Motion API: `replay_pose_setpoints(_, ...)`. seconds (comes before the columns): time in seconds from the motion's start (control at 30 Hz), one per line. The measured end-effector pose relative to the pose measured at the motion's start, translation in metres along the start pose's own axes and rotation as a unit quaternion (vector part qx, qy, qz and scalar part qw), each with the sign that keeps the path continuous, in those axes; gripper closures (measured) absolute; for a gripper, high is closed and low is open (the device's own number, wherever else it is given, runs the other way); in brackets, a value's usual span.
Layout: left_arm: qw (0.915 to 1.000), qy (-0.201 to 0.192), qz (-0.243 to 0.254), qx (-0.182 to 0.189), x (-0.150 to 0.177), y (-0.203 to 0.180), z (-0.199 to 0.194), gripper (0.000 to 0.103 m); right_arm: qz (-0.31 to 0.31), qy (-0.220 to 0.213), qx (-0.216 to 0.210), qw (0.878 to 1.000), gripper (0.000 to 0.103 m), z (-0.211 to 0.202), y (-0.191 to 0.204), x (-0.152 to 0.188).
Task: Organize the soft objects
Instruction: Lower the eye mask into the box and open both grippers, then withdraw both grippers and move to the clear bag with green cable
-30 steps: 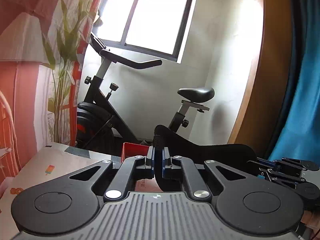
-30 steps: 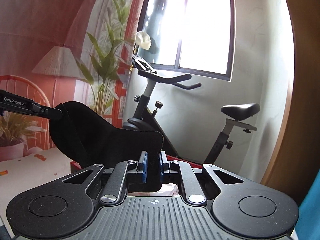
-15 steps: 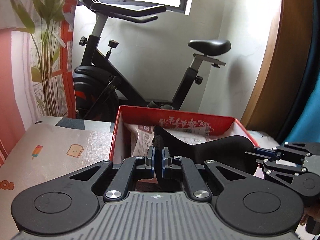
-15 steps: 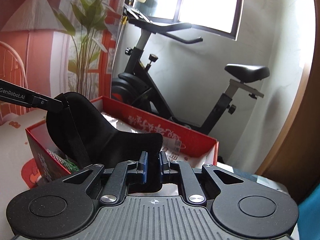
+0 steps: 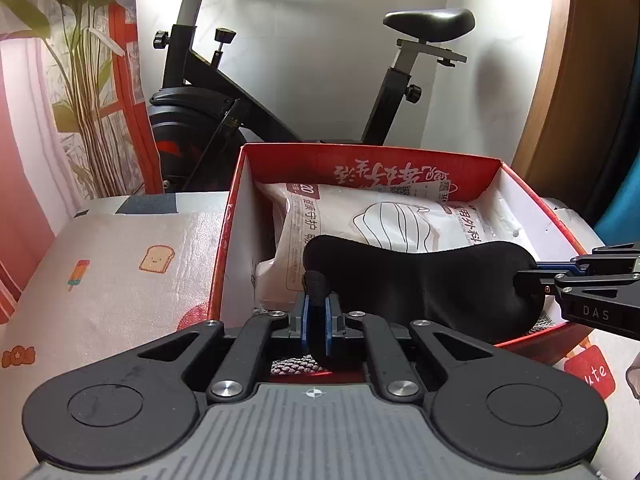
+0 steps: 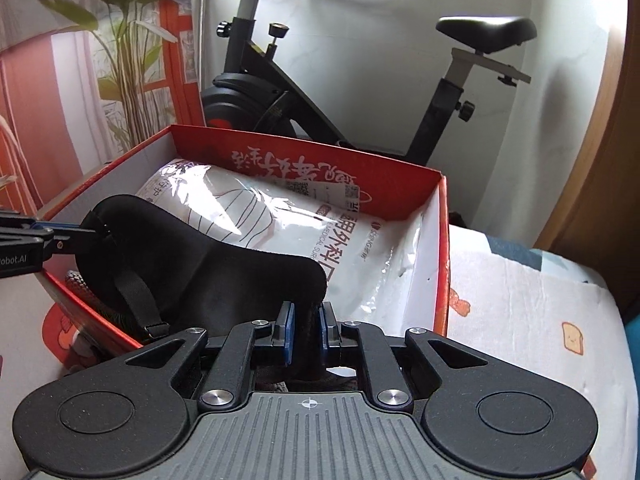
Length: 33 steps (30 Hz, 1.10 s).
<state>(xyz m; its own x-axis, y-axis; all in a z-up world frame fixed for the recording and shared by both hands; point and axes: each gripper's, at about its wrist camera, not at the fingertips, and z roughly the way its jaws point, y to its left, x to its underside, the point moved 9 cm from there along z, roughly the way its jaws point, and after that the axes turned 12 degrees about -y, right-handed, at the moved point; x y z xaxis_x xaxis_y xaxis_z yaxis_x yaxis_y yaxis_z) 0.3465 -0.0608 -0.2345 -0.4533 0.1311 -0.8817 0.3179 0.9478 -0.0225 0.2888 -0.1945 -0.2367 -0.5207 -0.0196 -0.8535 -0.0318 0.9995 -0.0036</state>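
A black padded sleep mask point(image 5: 432, 280) hangs stretched between my two grippers, just above the near part of an open red box point(image 5: 360, 160). My left gripper point(image 5: 316, 320) is shut on the mask's left end. My right gripper point(image 6: 306, 332) is shut on its right end; the mask point(image 6: 192, 264) and its strap point(image 6: 136, 300) show in the right wrist view, over the box point(image 6: 400, 184). A white plastic pack of face masks point(image 5: 380, 216) lies inside the box; it also shows in the right wrist view point(image 6: 300, 232). A grey knitted item point(image 5: 292, 364) lies under the mask.
The box stands on a table with a printed cloth point(image 5: 120, 280) showing toast and popsicle pictures. A black exercise bike point(image 5: 224, 92) stands behind the table by the white wall. A curtain with plant print point(image 5: 60, 80) hangs at the left. A brown door frame point(image 5: 560, 80) is at the right.
Both grippers have tilted down and lowered the mask from the height of the window to just over the red box. Both stay shut on the mask's ends.
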Motion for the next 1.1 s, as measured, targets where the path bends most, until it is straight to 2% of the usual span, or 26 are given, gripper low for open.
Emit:
replay_pose_setpoints(0.13, 0.9998, -0.001, 0.016, 0.010, 0.000, -0.003, -0.003, 0.090, 0.021, 0.012, 0.007, 1.000, 0.090, 0.001, -0.004, 0.002)
replay_pose_setpoints(0.2, 0.9997, -0.002, 0.019, 0.015, -0.001, -0.003, -0.006, 0.085, 0.026, 0.012, 0.009, 1.000, 0.082, 0.000, -0.005, 0.002)
replay_pose_setpoints(0.27, 0.9996, -0.010, 0.022, 0.016, -0.005, -0.003, -0.012, 0.068, 0.032, 0.008, 0.010, 0.999, 0.078, -0.003, -0.005, 0.001)
replay_pose_setpoints(0.3, 0.9994, -0.018, 0.024, 0.016, -0.007, -0.003, -0.015, 0.054, 0.034, 0.005, 0.011, 0.999, 0.076, -0.004, -0.006, 0.000)
replay_pose_setpoints(0.33, 0.9992, -0.027, 0.025, 0.019, -0.010, -0.004, -0.020, 0.045, 0.035, -0.002, 0.013, 0.999, 0.074, -0.008, -0.006, -0.002)
replay_pose_setpoints(0.4, 0.9985, -0.044, 0.027, 0.022, -0.016, -0.004, -0.030, 0.039, 0.035, -0.014, 0.013, 0.999, 0.059, -0.014, -0.006, -0.006)
replay_pose_setpoints(0.47, 0.9975, -0.062, 0.026, 0.024, -0.021, -0.005, -0.041, 0.028, 0.037, -0.039, 0.012, 0.998, 0.045, -0.026, -0.007, -0.012)
replay_pose_setpoints(0.53, 0.9960, -0.082, 0.022, 0.026, -0.025, -0.004, -0.053, 0.008, 0.035, -0.063, 0.019, 0.997, 0.035, -0.039, -0.009, -0.018)
replay_pose_setpoints(0.6, 0.9944, -0.101, 0.017, 0.026, -0.029, -0.005, -0.067, 0.003, 0.045, -0.084, 0.016, 0.995, 0.014, -0.052, -0.010, -0.021)
replay_pose_setpoints(0.67, 0.9934, -0.110, 0.010, 0.029, -0.029, -0.006, -0.079, 0.000, 0.060, -0.112, 0.017, 0.992, 0.000, -0.067, -0.013, -0.025)
replay_pose_setpoints(0.8, 0.9916, -0.128, -0.004, 0.019, -0.025, -0.006, -0.104, 0.000, 0.059, -0.167, 0.026, 0.984, 0.000, -0.100, -0.012, -0.028)
replay_pose_setpoints(0.93, 0.9902, -0.139, -0.017, 0.000, -0.015, -0.004, -0.127, 0.000, 0.070, -0.190, 0.027, 0.979, 0.000, -0.125, -0.008, -0.020)
replay_pose_setpoints(1.1, 0.9912, -0.129, -0.024, -0.020, 0.006, -0.003, -0.145, 0.000, 0.088, -0.205, 0.022, 0.975, 0.000, -0.150, 0.003, 0.000)
